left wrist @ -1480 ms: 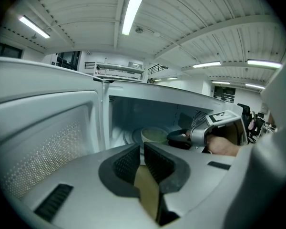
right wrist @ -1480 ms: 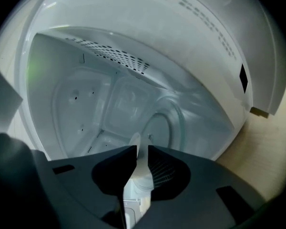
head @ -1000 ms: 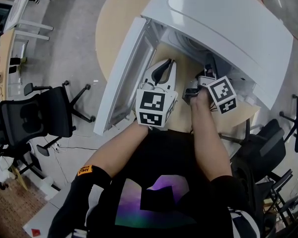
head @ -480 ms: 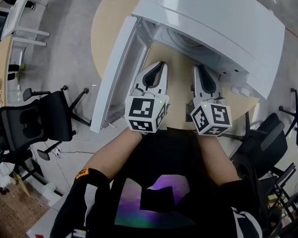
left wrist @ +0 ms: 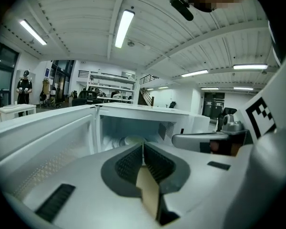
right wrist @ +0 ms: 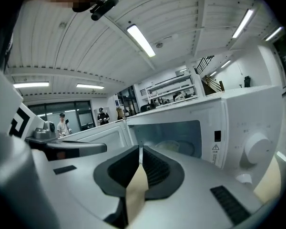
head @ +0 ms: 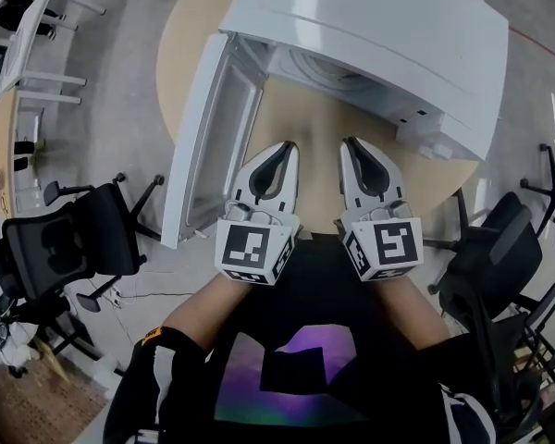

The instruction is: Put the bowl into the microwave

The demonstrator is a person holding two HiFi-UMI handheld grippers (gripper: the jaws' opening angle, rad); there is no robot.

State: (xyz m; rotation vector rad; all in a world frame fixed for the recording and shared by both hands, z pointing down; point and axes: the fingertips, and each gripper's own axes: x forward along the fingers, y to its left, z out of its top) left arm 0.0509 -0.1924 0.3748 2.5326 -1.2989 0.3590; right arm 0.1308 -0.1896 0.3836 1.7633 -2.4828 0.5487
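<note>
A white microwave (head: 379,35) stands on a round wooden table (head: 314,123), its door (head: 203,146) swung open to the left. A pale bowl (left wrist: 132,140) sits inside the cavity, and the right gripper view also catches the bowl (right wrist: 170,147) through the opening. My left gripper (head: 283,148) and right gripper (head: 353,144) hang side by side over the table's near part, in front of the opening and outside it. The jaws of both are shut with nothing between them, as the left gripper (left wrist: 143,145) and right gripper (right wrist: 140,150) show in their own views.
A black office chair (head: 69,234) stands on the floor to the left, and another chair (head: 490,266) to the right of the table. A desk (head: 5,128) runs along the far left. People (right wrist: 63,125) stand far off in the room.
Both grippers have drawn back towards me, away from the microwave opening. The right gripper, which reached into the cavity a second ago, is now outside it.
</note>
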